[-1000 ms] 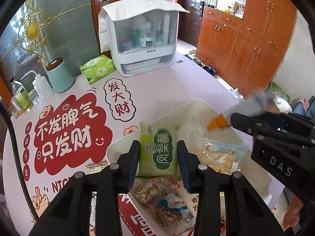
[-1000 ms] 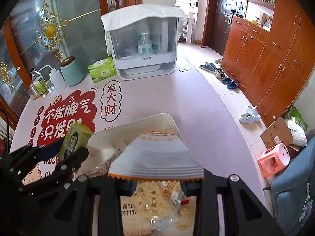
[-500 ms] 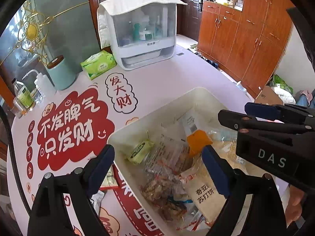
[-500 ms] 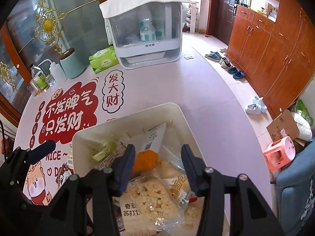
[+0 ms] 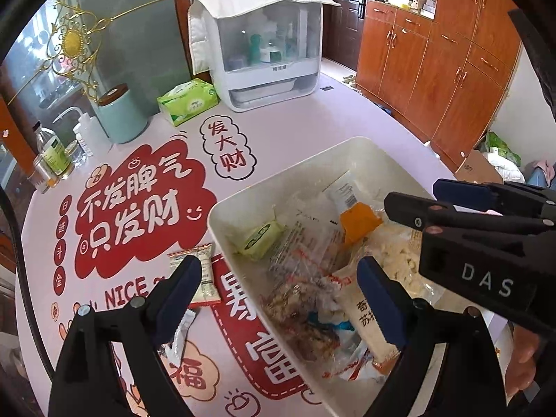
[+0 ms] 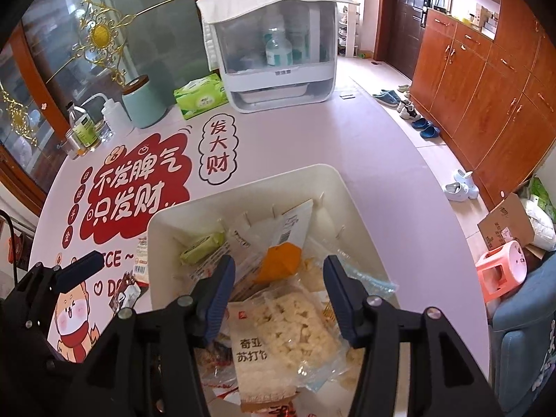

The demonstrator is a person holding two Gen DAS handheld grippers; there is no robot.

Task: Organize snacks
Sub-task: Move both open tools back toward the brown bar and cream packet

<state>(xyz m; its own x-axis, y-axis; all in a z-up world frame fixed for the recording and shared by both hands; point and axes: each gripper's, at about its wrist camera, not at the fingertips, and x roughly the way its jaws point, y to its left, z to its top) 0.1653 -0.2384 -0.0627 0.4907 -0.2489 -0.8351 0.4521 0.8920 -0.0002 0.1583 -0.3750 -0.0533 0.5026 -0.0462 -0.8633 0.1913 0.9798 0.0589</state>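
A white bin (image 5: 222, 215) (image 6: 163, 222) sits on the pink table and holds several snack packs: a small green pack (image 5: 260, 239) (image 6: 203, 245), a white-and-orange pouch (image 5: 358, 215) (image 6: 281, 253), a soda cracker bag (image 6: 278, 340) (image 5: 368, 316). My left gripper (image 5: 278, 285) is open and empty above the bin's left rim. My right gripper (image 6: 278, 285) is open and empty over the bin; its body also shows in the left wrist view (image 5: 486, 243). A small white snack pack (image 5: 198, 274) and another wrapper (image 5: 179, 340) lie on the table left of the bin.
A white covered storage box (image 5: 267, 48) (image 6: 274, 52) stands at the table's back, with a green tissue pack (image 5: 187, 100), a teal canister (image 5: 120, 114) and bottles (image 5: 52, 153) to its left. Wooden cabinets (image 6: 486, 87) and a pink stool (image 6: 500, 271) are on the right.
Both grippers opened and let go: the green pack and the white-and-orange pouch dropped into the bin. Both grippers then pulled back slightly and the left shifted left.
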